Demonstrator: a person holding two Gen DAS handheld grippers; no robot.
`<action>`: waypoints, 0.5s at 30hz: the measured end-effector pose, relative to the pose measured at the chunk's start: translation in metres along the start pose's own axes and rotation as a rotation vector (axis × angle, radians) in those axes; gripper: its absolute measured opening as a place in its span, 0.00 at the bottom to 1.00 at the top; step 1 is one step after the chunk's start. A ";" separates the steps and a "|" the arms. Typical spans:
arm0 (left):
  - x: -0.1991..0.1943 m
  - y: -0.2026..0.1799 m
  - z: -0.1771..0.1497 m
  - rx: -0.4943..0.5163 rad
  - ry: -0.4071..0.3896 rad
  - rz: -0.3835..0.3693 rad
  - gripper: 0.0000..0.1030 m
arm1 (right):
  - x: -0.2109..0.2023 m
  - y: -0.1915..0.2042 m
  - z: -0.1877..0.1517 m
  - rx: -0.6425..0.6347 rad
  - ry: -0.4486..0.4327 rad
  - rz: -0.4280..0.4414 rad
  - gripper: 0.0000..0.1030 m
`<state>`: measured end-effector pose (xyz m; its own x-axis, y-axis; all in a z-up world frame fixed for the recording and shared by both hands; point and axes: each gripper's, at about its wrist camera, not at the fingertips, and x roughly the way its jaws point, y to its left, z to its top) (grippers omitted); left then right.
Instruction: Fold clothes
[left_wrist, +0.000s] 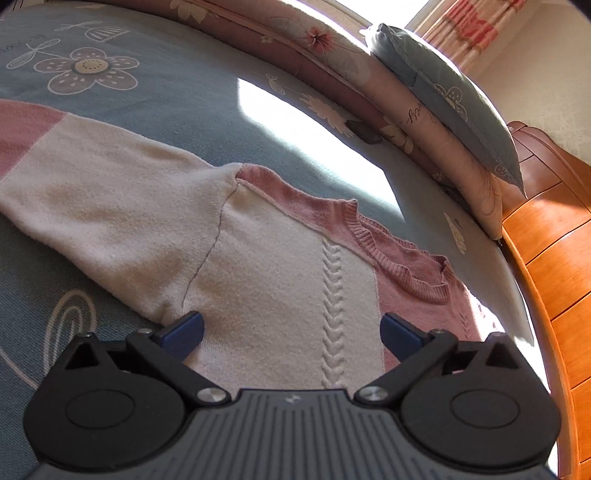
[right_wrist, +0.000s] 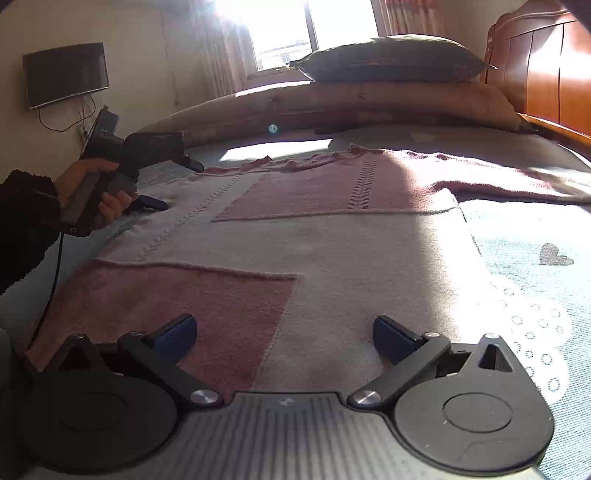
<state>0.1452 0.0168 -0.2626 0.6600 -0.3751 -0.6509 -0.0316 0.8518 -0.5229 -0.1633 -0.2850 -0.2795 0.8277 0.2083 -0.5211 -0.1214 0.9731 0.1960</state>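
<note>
A pink and cream knit sweater (left_wrist: 280, 266) lies flat on the bed, front up, its sleeve (left_wrist: 92, 192) stretched to the left. My left gripper (left_wrist: 291, 330) is open and empty, just above the sweater's chest below the armpit. In the right wrist view the sweater (right_wrist: 332, 240) spreads away toward the pillows. My right gripper (right_wrist: 282, 334) is open and empty over the sweater's hem. The left gripper also shows in the right wrist view (right_wrist: 173, 177), held by a hand at the sweater's left side near the sleeve.
The bed has a blue patterned sheet (left_wrist: 110, 66). A folded quilt (right_wrist: 351, 107) and a pillow (right_wrist: 391, 59) lie along the far side. A wooden headboard (right_wrist: 543, 70) is at the right. A wall screen (right_wrist: 66, 74) hangs at the left.
</note>
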 end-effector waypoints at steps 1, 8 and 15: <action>-0.006 -0.003 0.000 0.000 -0.005 0.002 0.98 | 0.000 0.000 0.000 0.001 -0.001 0.000 1.00; -0.029 -0.019 -0.032 0.112 0.077 -0.059 0.99 | 0.000 -0.003 0.000 0.016 -0.006 0.003 1.00; -0.036 -0.001 -0.045 0.067 0.066 -0.011 0.99 | 0.000 -0.012 0.002 0.087 -0.024 0.027 1.00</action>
<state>0.0876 0.0130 -0.2629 0.6088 -0.4060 -0.6816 0.0273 0.8693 -0.4934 -0.1612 -0.2971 -0.2803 0.8379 0.2313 -0.4944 -0.0972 0.9546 0.2817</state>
